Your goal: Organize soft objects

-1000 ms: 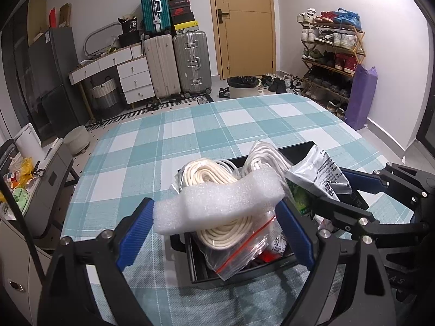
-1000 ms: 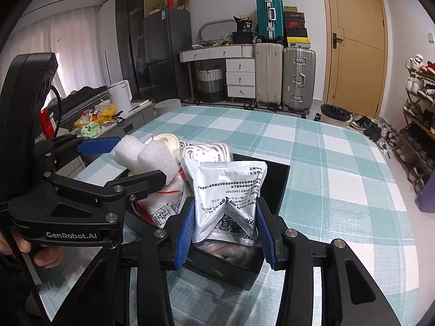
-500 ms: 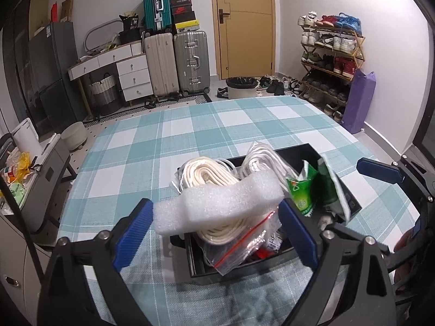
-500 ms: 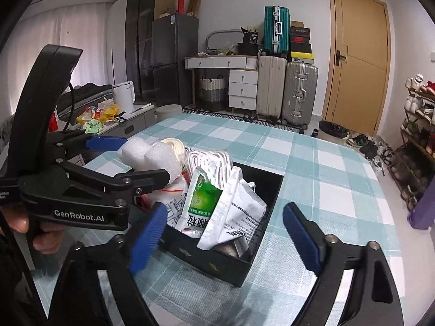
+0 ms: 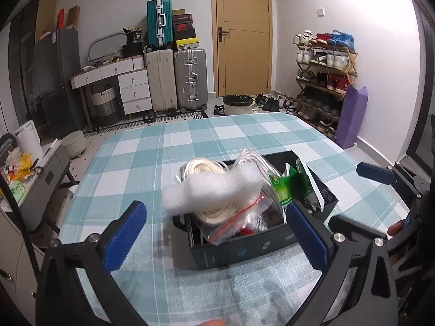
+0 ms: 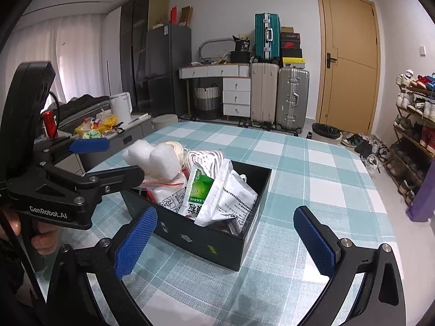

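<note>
While both of my grippers hang over the checked tablecloth (image 5: 168, 146), the biggest thing under them is the black box (image 6: 206, 240), which sits on the cloth with its near wall facing me. My left gripper (image 5: 217, 233) has its blue pads spread wide, wider than the box's near end, and nothing lies between them; the left pad (image 5: 123, 237) is over bare cloth, and the right pad seems to sit just at the box's near right corner, though I cannot tell whether it touches. My right gripper (image 6: 225, 241) is equally wide apart and holds nothing, its pads standing to either side of the box's near wall without contact. Inside the box, bagged coils of white rope (image 5: 202, 167) fill the far left part. A white foam block (image 5: 214, 188) lies across the top of those coils, tilted, sticking out above the rim and free of either gripper. To its right, a silver pouch (image 6: 231, 193) leans upright against a green-and-white packet (image 6: 197, 193), both inside the box. A zip bag with a red seal strip (image 5: 236, 217) is tucked low under the foam.
</note>
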The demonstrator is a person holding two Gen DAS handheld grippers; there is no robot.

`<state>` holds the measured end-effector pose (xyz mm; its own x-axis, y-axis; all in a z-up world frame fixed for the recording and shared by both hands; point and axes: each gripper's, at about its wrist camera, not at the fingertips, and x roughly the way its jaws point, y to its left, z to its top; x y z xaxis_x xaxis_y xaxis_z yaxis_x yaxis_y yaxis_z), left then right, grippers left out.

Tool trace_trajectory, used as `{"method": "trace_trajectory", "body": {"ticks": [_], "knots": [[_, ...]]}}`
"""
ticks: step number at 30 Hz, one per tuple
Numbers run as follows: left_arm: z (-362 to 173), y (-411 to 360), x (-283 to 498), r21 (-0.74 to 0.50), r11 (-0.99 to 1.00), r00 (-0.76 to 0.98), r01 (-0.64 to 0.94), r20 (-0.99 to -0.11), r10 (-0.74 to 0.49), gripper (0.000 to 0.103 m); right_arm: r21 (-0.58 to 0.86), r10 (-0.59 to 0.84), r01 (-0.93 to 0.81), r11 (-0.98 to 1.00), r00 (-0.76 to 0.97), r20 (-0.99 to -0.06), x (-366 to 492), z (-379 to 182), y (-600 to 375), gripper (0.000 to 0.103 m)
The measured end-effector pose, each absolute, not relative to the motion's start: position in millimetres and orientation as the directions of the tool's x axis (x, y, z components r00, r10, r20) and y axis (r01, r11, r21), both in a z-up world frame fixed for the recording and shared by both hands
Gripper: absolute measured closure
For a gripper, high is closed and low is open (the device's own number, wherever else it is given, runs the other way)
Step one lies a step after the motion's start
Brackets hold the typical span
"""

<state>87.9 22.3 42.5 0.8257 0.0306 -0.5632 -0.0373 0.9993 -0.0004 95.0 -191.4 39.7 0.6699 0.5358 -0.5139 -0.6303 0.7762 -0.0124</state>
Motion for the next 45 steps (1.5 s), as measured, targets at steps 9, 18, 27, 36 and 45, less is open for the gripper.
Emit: {"method": "trace_trajectory", "body": {"ticks": [9, 18, 27, 36, 45], "knots": [[23.8, 20.8, 65.4, 0.01, 0.999, 0.822, -0.037, -0.568, 0.036, 0.0, 0.003, 0.549, -0.621, 0.784, 0.691, -0.47, 77.1, 44.0, -202.3, 0.001], [11.8, 34.7, 52.3, -0.02, 0.996, 0.838, -0.091, -0.541, 0.066, 0.0, 0.015, 0.562, -0.622, 0.783, 0.697, -0.446, 69.1, 36.7, -201.3, 0.001], [3.4, 52.3, 52.5, -0.071, 0.989, 0.852, -0.133, -0.518, 0.077, 0.0, 0.015, 0.568, -0.626, 0.78, 0.698, -0.436, 68.1, 29.9, -199.2, 0.001], [3.4, 50.9, 52.0, -0.058, 0.99, 0.863, -0.129, -0.499, 0.083, 0.0, 0.023, 0.579, -0.631, 0.775, 0.695, -0.428, 69.0, 24.6, -199.0, 0.001], [1.8, 52.1, 54.0, -0.062, 0.988, 0.857, -0.142, -0.507, 0.091, 0.0, 0.009, 0.571, -0.624, 0.781, 0.709, -0.414, 67.0, 25.0, -200.8, 0.001]]}}
